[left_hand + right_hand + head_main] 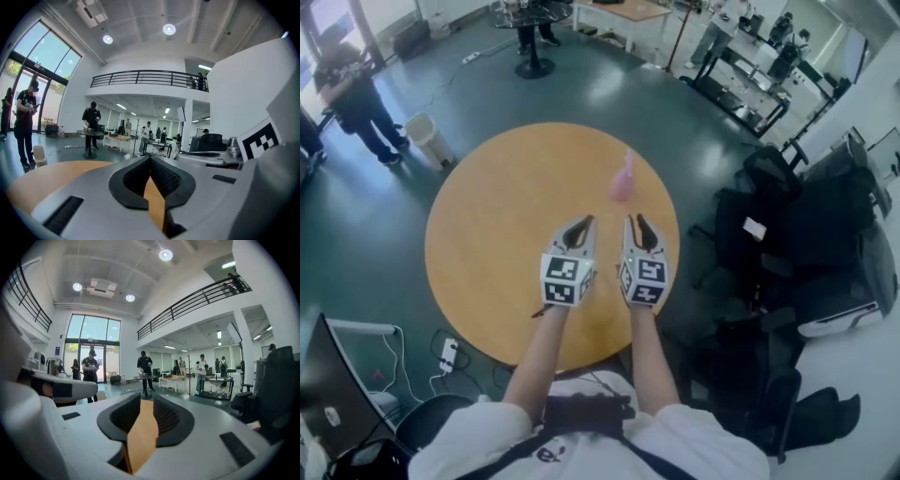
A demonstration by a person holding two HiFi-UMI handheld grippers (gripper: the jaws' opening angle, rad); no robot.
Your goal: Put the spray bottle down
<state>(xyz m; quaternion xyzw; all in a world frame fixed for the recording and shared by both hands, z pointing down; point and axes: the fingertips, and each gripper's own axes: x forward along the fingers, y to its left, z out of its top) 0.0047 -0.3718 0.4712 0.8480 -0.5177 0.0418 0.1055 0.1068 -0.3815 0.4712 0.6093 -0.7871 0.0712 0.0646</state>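
Note:
A pink spray bottle (622,178) stands upright on the round wooden table (497,244), toward its far right side. Both grippers hover side by side nearer to me than the bottle, and neither touches it. My left gripper (581,222) has its fingertips together and holds nothing; in the left gripper view (150,158) the tips meet, with only table showing below them. My right gripper (636,221) is open a little, and in the right gripper view (147,400) a narrow gap shows bare table between the pads. The bottle appears in neither gripper view.
Black office chairs and bags (797,234) crowd the floor right of the table. A white bin (429,139) stands beyond its far left edge, near a standing person (356,103). A power strip with cables (448,352) and a monitor (328,394) lie at the near left.

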